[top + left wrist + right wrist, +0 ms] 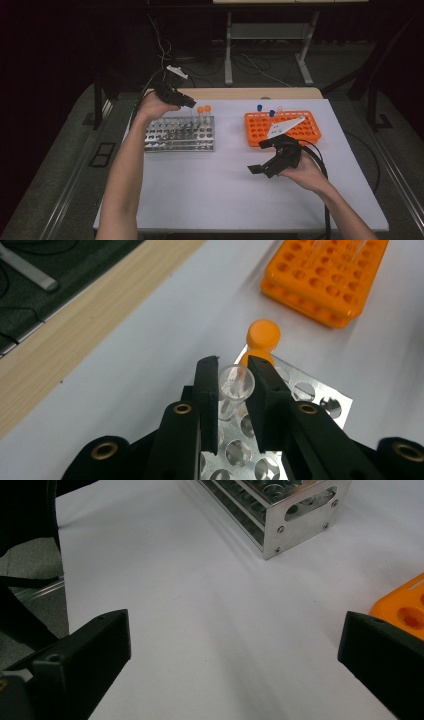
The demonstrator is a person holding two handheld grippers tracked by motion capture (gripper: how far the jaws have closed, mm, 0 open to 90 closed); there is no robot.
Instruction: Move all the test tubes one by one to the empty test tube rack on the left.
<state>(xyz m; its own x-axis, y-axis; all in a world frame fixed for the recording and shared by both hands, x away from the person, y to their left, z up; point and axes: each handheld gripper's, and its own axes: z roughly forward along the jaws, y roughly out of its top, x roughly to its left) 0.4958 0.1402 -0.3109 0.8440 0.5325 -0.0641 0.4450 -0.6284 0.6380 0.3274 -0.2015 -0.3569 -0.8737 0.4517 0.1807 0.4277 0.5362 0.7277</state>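
My left gripper (pixel 232 362) is shut on a clear uncapped tube (pixel 236 382), held upright over the far right corner of the metal rack (pixel 320 400). Just beyond the jaws an orange-capped tube (pixel 263 336) stands in that rack. In the high view the left gripper (pixel 189 101) hovers at the metal rack's (pixel 179 134) back edge, beside two orange-capped tubes (pixel 203 109). The right gripper (pixel 260 156) hangs open above the white tabletop in front of the orange rack (pixel 282 127), with nothing between its jaws (pixel 235 617).
Blue-capped tubes (pixel 259 107) stand at the back of the orange rack. In the right gripper view the metal rack (pixel 280 510) lies ahead and the orange rack's corner (pixel 405 605) is at the right. A wooden strip (pixel 75 335) borders the table's far edge.
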